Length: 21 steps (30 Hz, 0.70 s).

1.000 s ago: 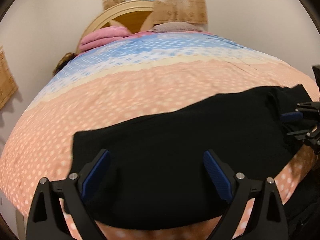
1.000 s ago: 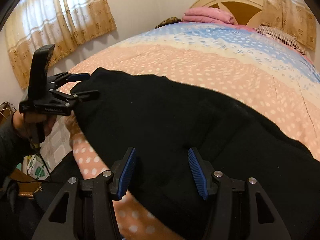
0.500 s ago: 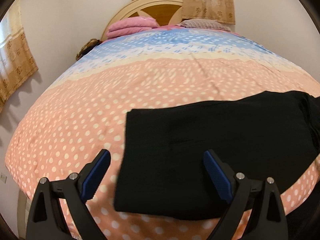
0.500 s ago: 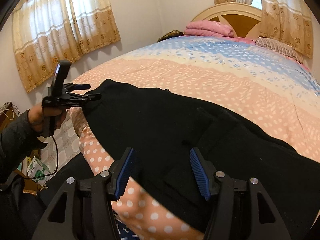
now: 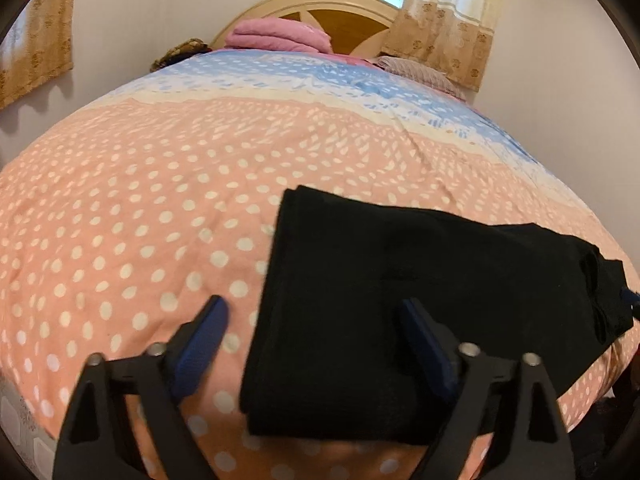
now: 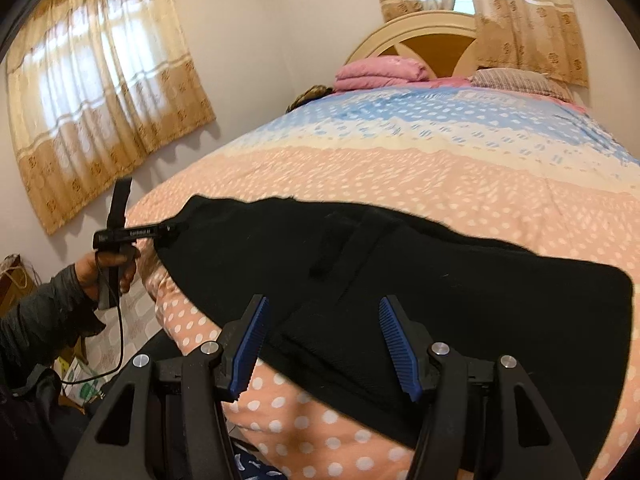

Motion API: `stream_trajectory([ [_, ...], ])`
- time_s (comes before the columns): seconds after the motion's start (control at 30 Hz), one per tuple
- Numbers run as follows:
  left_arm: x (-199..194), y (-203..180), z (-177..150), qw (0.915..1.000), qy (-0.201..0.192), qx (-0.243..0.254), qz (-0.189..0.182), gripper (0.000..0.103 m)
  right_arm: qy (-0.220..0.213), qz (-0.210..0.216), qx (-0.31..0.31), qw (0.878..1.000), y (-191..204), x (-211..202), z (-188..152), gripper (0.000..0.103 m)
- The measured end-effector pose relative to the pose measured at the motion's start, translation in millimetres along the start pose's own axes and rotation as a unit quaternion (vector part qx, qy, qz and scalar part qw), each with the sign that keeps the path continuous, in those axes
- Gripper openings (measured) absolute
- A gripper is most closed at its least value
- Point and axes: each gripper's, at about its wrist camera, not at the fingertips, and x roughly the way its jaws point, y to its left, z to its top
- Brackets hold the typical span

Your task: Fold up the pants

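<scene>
Black pants (image 5: 400, 300) lie folded flat near the foot of the bed, also in the right wrist view (image 6: 400, 272). My left gripper (image 5: 312, 344) is open and empty, hovering over the pants' left folded edge; it shows in the right wrist view (image 6: 160, 232) at the pants' far left end. My right gripper (image 6: 320, 344) is open and empty, above the pants' near edge. Its blue tip peeks in at the right edge of the left wrist view (image 5: 632, 300).
The bed has a pink and blue dotted cover (image 5: 160, 200). Pink folded blankets (image 6: 380, 72) and a pillow (image 6: 520, 80) lie by the headboard (image 6: 432, 36). Curtained windows (image 6: 100, 100) are on the walls. Bags (image 6: 76, 376) sit on the floor left of the bed.
Both grippers have pulled back from the pants. The left gripper swung left, so the pants' folded left edge now lies between its fingers. The pants lie still.
</scene>
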Motion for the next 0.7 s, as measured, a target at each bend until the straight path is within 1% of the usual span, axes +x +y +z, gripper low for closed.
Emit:
stream_trajectory([
  [0.03, 0, 0, 2, 1.0, 0.001, 0.0, -0.005, 0.074, -0.006, -0.004, 0.004, 1.0, -2, -4, 0, 0.059],
  [0.07, -1, 0, 3, 0.9998, 0.002, -0.004, -0.02, 0.058, -0.009, -0.006, 0.008, 1.0, -4, -7, 0, 0.059],
  [0.1, -2, 1, 5, 0.9996, 0.002, -0.009, -0.026, 0.05, -0.013, -0.008, 0.014, 1.0, -7, -10, 0, 0.059],
  [0.13, -4, 3, 7, 0.9992, 0.002, -0.015, -0.036, 0.046, -0.019, -0.011, 0.021, 1.0, -10, -14, -1, 0.059],
  [0.17, -7, 4, 8, 0.9987, 0.0, -0.021, -0.047, 0.036, -0.025, -0.013, 0.028, 0.999, -14, -17, -1, 0.059],
  [0.2, -9, 6, 9, 0.998, -0.004, -0.026, -0.057, 0.03, -0.029, -0.014, 0.035, 0.999, -18, -20, -2, 0.059],
  [0.3, -17, 8, 9, 0.9959, -0.015, -0.047, -0.077, 0.025, -0.044, -0.019, 0.06, 0.997, -31, -27, -1, 0.059],
  [0.47, -38, -1, 14, 0.9914, -0.06, -0.054, -0.103, 0.023, -0.059, -0.03, 0.087, 0.994, -46, -37, 2, 0.059],
  [0.57, -43, -4, 19, 0.9865, -0.069, -0.069, -0.132, 0.022, -0.064, -0.031, 0.094, 0.993, -51, -40, 3, 0.059],
  [0.7, -57, -15, 28, 0.98, -0.091, -0.074, -0.161, 0.021, -0.072, -0.034, 0.094, 0.992, -53, -47, 7, 0.059],
])
